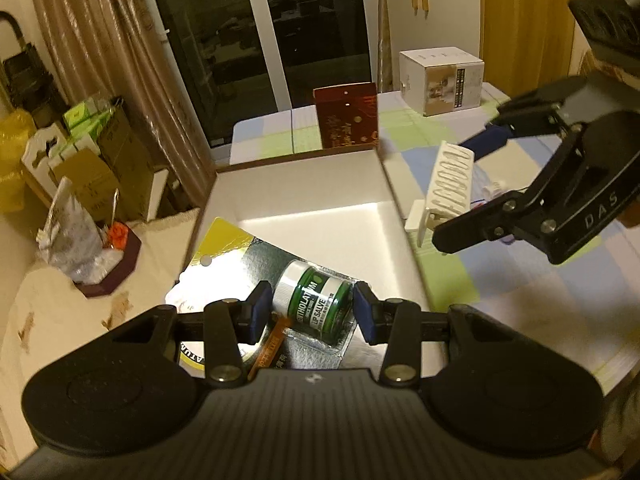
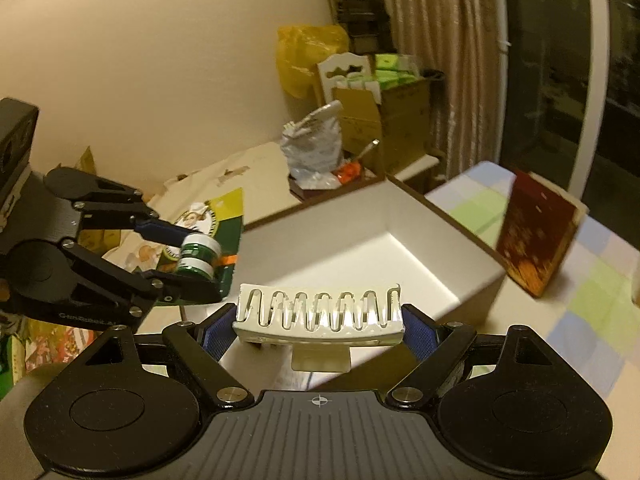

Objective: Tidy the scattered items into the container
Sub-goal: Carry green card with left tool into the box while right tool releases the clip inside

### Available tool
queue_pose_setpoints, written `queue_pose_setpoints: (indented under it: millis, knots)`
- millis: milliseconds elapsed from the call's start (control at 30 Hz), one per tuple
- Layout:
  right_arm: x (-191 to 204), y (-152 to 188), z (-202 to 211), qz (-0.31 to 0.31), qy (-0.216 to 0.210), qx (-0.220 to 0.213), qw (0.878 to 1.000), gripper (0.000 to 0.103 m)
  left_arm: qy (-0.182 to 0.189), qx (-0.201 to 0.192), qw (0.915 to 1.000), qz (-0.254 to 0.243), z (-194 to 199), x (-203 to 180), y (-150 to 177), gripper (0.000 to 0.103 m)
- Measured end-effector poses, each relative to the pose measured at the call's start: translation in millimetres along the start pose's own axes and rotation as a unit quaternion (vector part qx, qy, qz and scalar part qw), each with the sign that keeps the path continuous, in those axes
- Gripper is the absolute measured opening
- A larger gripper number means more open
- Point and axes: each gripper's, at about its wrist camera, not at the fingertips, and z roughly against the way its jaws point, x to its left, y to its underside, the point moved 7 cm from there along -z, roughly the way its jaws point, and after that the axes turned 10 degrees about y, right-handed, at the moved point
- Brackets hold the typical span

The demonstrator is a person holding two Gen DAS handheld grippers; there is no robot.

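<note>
A green lip salve jar in a blister card hangs over the near left corner of the open white box, with my left gripper shut on the jar. From the right wrist view the same jar sits between the left gripper's fingers at the box's left edge. My right gripper is shut on a white hair claw clip, held just outside the box's near right side. In the left wrist view the clip hangs above the checked tablecloth, gripped by the right gripper.
A dark red box stands upright against the container's far side. A white carton sits further back on the checked cloth. A crumpled plastic bag in an octagonal tray and cardboard boxes lie to the left.
</note>
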Motion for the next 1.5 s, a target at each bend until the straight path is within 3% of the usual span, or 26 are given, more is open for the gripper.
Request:
queue_pose_setpoints:
  millis: [300, 567, 767, 967, 1133, 1233, 1300, 1500]
  knots:
    - [-6.7, -6.7, -68.7, 0.068, 0.001, 0.026, 0.997, 0.088, 0.020, -0.003, 0.9997, -0.012, -41.5, 38.4, -13.4, 0.039]
    - [-31.7, 6.5, -125.4, 0.119, 0.010, 0.067, 0.991, 0.088, 0.066, 0.005, 0.9967, -0.047, -99.1, 47.6, -15.6, 0.039]
    - [-52.9, 19.0, -157.4, 0.149, 0.021, 0.105, 0.983, 0.088, 0.094, 0.023, 0.9941, -0.049, -141.8, 56.4, -13.1, 0.039]
    - [-68.6, 24.8, -179.0, 0.166, 0.024, 0.130, 0.977, 0.088, 0.099, 0.057, 0.9913, -0.065, -178.6, 57.0, -9.1, 0.039]
    - [-75.2, 27.0, -189.2, 0.166, 0.030, 0.138, 0.976, 0.088, 0.099, 0.060, 0.9911, -0.066, -194.4, 56.7, -9.6, 0.039]
    - [-76.0, 28.3, -194.9, 0.171, 0.029, 0.145, 0.974, 0.088, 0.091, 0.054, 0.9925, -0.062, -198.1, 57.2, -12.3, 0.055]
    - [-74.5, 27.7, -195.6, 0.174, 0.025, 0.143, 0.974, 0.103, 0.091, 0.059, 0.9918, -0.068, -199.6, 55.3, -12.1, 0.063]
    - [-71.0, 28.7, -189.6, 0.182, 0.029, 0.144, 0.972, 0.103, 0.087, 0.069, 0.9924, -0.052, -196.4, 59.1, -7.4, 0.066]
